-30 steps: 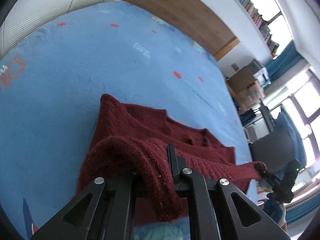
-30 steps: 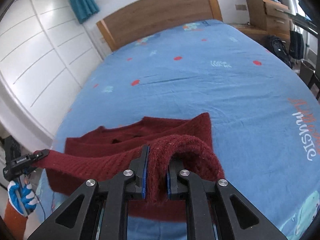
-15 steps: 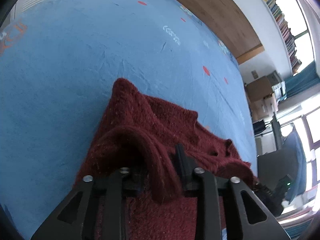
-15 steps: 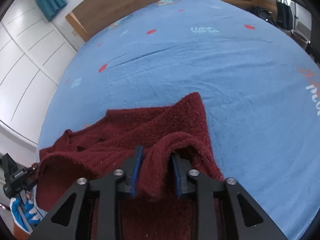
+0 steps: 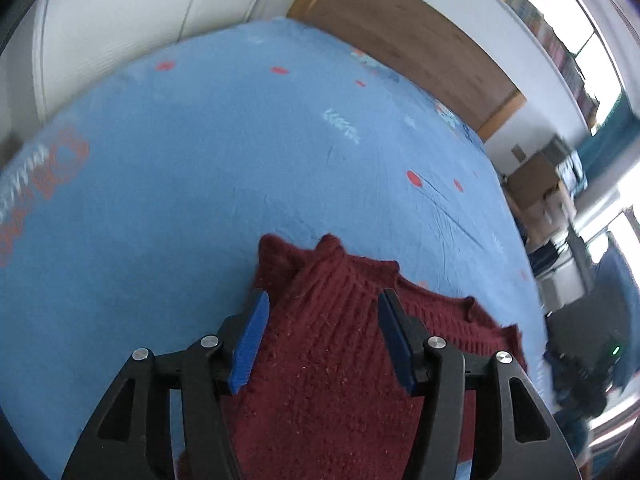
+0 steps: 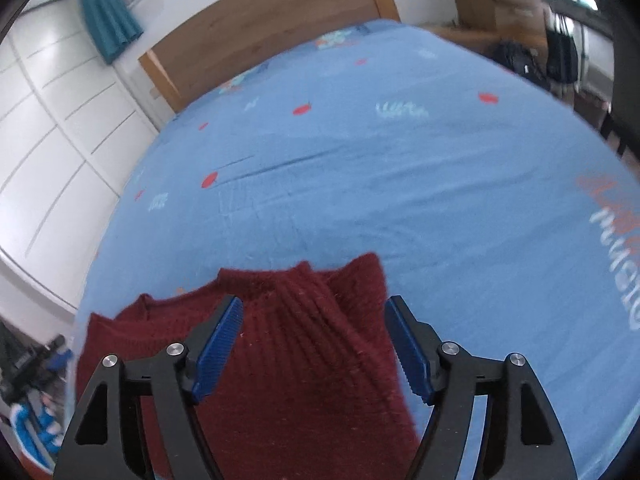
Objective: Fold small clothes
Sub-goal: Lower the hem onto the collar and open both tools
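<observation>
**Knitwear released: soft, thick sweater lies folded on the bed**

Sweater (image 5: 332, 360) of dark red wool knit lies on the blue bedsheet (image 5: 200, 200), in the lower middle of both wrist views, with its far edge toward the wooden headboard (image 6: 264, 36). The top layer is laid over the lower one, so one fold seems to be made.

The left tongs (image 5: 320, 340) have just been opening, and now both blue pads stand apart from the knit; the cloth lies under and between them, but nothing presses on it. The right tongs (image 6: 314, 350) have also just been opening, even wider, and hold nothing.

I judge the sweater light but bulky. It is fully soft and will sag and stretch under its own weight when it is lifted from one point. The rough, fuzzy surface should give good friction against the ribbed pads, so slipping is not a big risk. Snagging of loose loops is the bigger risk.

For the next fold, the best places seem to be the two corners of one edge, one for each hand, taking both layers together. A pinch in the middle would only raise a bump.
</observation>
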The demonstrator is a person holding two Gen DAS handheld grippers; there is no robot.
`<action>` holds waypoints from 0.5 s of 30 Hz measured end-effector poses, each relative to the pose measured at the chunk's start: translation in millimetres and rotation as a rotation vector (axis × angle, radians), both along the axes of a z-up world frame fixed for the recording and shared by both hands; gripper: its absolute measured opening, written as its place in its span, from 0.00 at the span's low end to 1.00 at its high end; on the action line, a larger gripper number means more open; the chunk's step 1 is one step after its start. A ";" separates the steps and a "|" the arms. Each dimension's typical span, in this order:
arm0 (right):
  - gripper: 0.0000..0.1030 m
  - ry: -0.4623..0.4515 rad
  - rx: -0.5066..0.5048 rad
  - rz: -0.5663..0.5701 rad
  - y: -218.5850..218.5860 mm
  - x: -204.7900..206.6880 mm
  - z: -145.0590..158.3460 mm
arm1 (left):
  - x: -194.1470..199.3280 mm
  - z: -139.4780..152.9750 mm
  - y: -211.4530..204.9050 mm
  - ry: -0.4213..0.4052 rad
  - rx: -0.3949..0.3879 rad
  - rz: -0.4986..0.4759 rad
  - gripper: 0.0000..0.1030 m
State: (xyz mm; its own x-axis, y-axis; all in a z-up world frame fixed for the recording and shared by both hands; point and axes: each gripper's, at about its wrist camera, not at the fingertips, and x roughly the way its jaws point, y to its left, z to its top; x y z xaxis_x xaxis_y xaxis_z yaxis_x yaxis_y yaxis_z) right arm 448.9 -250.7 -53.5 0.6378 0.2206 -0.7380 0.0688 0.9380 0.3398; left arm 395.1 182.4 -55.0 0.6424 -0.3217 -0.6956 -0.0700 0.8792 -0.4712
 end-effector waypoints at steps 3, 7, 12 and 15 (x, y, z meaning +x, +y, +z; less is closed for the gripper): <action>0.73 -0.017 -0.081 0.064 16.0 -2.3 2.2 | -1.7 -2.7 -27.0 -0.010 0.078 -0.051 0.49; 0.73 -0.010 -0.180 0.163 48.3 -5.9 -10.9 | 1.7 -31.3 -61.7 0.024 0.157 -0.104 0.49; 0.72 0.049 -0.304 0.225 68.8 -3.1 -47.7 | 7.7 -72.6 -78.3 0.068 0.254 -0.121 0.49; 0.70 0.064 -0.295 0.217 58.6 -0.5 -60.0 | 4.3 -69.7 -78.6 0.056 0.283 -0.139 0.49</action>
